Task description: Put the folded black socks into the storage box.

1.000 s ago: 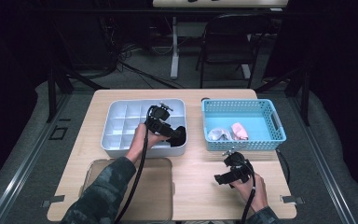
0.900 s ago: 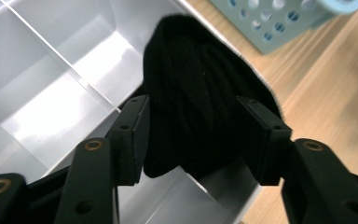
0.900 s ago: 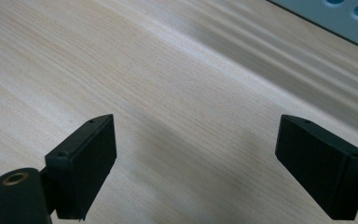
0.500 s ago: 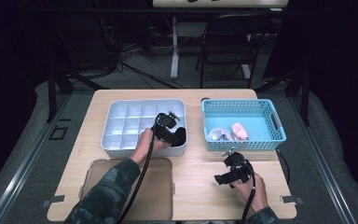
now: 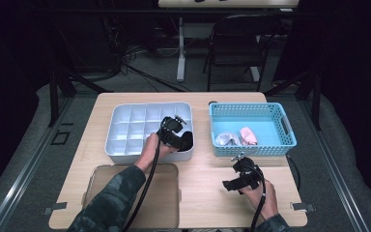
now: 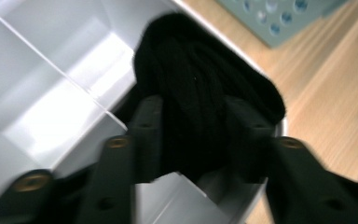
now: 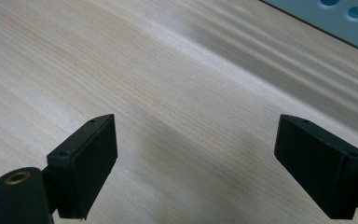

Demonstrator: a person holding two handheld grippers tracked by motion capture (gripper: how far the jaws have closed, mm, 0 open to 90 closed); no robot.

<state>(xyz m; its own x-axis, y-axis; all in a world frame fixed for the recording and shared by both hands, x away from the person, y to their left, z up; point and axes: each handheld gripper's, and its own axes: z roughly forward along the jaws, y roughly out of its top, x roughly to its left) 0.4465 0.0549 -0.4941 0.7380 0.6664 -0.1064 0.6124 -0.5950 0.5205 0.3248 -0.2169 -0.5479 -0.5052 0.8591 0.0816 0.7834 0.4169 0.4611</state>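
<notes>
A clear lid (image 5: 130, 191) lies on the near-left part of the table (image 5: 207, 193), under the person's left sleeve (image 5: 113, 203). Just beyond it stands a white tray (image 5: 125, 130) split into many small compartments.

The left gripper (image 5: 176, 137) reaches into the tray's near-right corner compartment. A black sock (image 5: 186, 141) sits bunched there, up against the tray's right wall. In the left gripper view the sock (image 6: 205, 107) fills the gap between the two jaws, which stand on either side of it and appear to touch its flanks; the left gripper (image 6: 196, 140) has just been opening after a squeeze, with the sock between its jaws. Whether the pads still press into the fabric cannot be told, as the picture is blurred.

To the right of the tray, a little apart from it, is a blue basket (image 5: 270, 108) with pierced walls. Inside lie a white sock (image 5: 227, 139) at the near left and a pink sock (image 5: 248, 135) just beside it.

Near the basket's front wall, on the near-right part of the table, the right gripper (image 5: 239, 176) is held in the person's right hand (image 5: 265, 193). In the right gripper view the right gripper (image 7: 196, 168) has its jaws spread wide over bare wood, with nothing between them, and a corner of the basket (image 7: 335, 18) shows at the far right.
</notes>
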